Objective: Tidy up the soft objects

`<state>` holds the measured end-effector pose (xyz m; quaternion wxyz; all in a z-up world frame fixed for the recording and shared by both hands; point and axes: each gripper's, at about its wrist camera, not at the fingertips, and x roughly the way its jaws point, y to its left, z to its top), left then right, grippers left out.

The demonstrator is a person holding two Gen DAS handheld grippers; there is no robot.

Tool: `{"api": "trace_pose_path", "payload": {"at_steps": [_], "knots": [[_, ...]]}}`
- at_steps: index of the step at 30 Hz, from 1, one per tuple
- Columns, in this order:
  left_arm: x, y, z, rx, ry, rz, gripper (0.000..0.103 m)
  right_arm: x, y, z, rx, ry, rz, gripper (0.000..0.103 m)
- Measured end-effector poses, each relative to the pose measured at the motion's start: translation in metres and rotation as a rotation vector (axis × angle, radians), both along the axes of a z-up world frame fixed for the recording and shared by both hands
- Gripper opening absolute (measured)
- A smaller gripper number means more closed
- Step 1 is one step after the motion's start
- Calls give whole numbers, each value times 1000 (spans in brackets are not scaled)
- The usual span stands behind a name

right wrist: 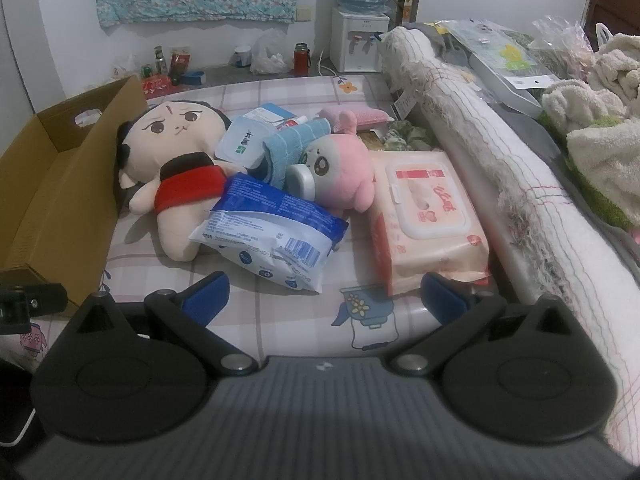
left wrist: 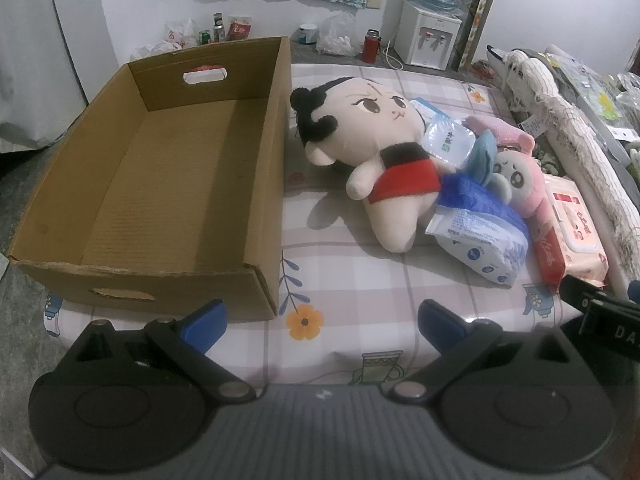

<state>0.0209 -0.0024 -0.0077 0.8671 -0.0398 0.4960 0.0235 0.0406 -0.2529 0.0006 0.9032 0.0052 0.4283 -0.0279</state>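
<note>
1. both tools are released right now: the left gripper and the right gripper hover low over the checked tablecloth with blue fingers spread wide, nothing between them.
2. the cardboard box sits open on the left side of the table, inside looks bare.
3. the soft stuff is all in a heap just right of the box. the big doll in the red top lies on its back, head nearly touching the box wall.
4. a blue and white soft pack leans over the doll's legs, so it's kinda in the way of grabbing the doll from the right.
5. the pink plush is jammed behind that pack, with a rolled blue towel and a small clear tissue pack piled against it.
6. a wet wipes pack lies flat beside the pink plush, closest to the right gripper.
7. a long rolled white mat runs along the right edge, boxing the pile in.
8. a water dispenser stands at the far wall.
</note>
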Motion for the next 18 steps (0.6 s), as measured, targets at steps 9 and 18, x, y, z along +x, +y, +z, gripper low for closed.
{"api": "trace_pose_path", "payload": {"at_steps": [9, 18], "knots": [[0, 0, 0, 1, -2, 0, 102, -1, -1, -1, -1, -5, -1, 102], [-5, -16, 3, -13, -68, -79, 102, -15, -12, -15, -61, -88, 58, 102]]}}
